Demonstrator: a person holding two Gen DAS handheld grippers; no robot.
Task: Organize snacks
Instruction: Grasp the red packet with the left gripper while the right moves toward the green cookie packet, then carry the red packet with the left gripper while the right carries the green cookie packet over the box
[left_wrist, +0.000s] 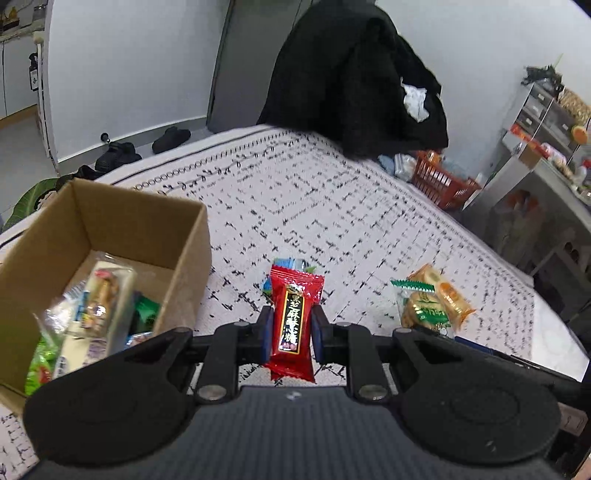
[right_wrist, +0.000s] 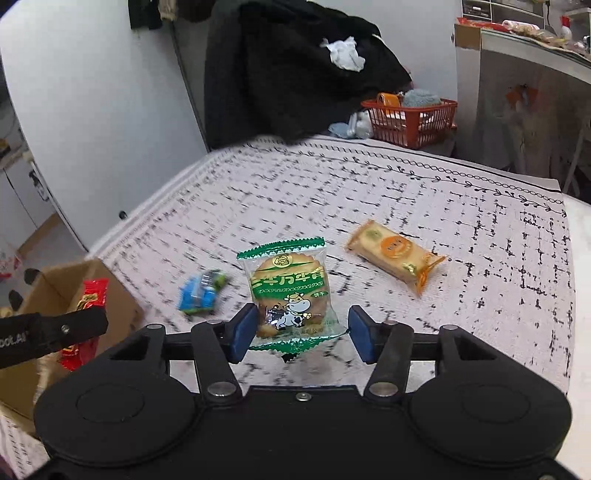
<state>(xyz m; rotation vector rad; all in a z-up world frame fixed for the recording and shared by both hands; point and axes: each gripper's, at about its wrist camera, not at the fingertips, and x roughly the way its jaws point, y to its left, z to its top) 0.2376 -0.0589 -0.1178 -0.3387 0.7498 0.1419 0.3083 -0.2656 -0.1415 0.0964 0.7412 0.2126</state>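
Note:
My left gripper (left_wrist: 291, 326) is shut on a red candy packet (left_wrist: 293, 314), held upright just right of the open cardboard box (left_wrist: 184, 236), which holds several snacks. Behind the candy, a blue packet (left_wrist: 290, 263) lies on the patterned bedspread (left_wrist: 332, 192). My right gripper (right_wrist: 301, 332) is shut on a green cow-print biscuit packet (right_wrist: 290, 288), lifted off the cover. An orange biscuit packet (right_wrist: 395, 254) lies to its right and the blue packet (right_wrist: 199, 291) to its left. The red candy (right_wrist: 90, 295) also shows at the box (right_wrist: 55, 291).
A heap of black clothing (left_wrist: 354, 81) sits at the bed's far end, with an orange basket (left_wrist: 443, 181) beside it. A grey cabinet (left_wrist: 535, 147) stands off the right edge. Dark shoes (left_wrist: 170, 138) lie on the floor beyond the bed.

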